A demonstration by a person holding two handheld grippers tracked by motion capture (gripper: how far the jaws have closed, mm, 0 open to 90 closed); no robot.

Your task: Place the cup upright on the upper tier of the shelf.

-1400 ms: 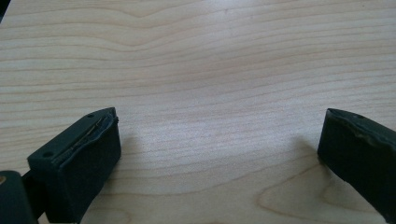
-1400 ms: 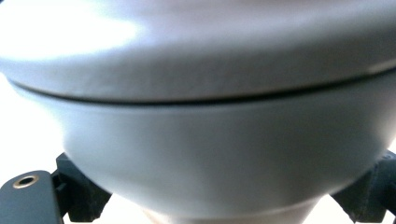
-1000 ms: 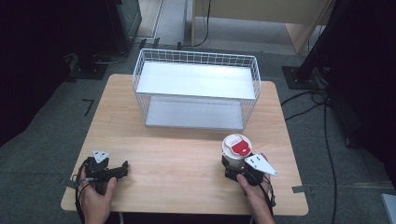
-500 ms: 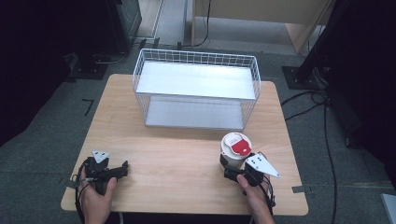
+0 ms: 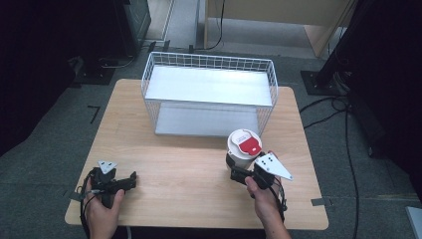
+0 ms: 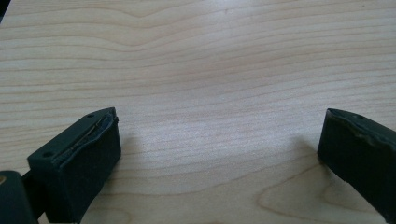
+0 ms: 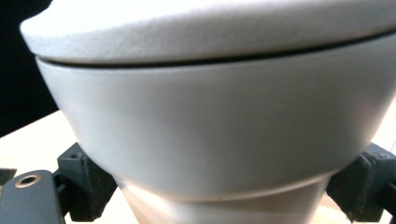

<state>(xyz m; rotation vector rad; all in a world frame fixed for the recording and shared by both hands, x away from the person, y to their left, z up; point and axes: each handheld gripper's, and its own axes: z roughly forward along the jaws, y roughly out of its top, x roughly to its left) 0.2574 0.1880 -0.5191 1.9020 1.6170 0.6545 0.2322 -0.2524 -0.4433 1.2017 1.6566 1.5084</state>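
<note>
one cup (image 5: 243,148) unmoved, right tongs (image 5: 238,168) still clamped.

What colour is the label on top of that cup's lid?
Red, on a white lid; the label shows best in the high view.

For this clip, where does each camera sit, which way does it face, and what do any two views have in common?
High view: above the person's side, facing forward and down on the table, wire basket and cup; both hands and forearms show.
Left gripper view: on the left tool, facing bare tabletop between open jaws.
Right gripper view: on the right tool, facing the cup closely, jaws at its sides.
Shared: the cup shows in the high and right gripper views.
</note>
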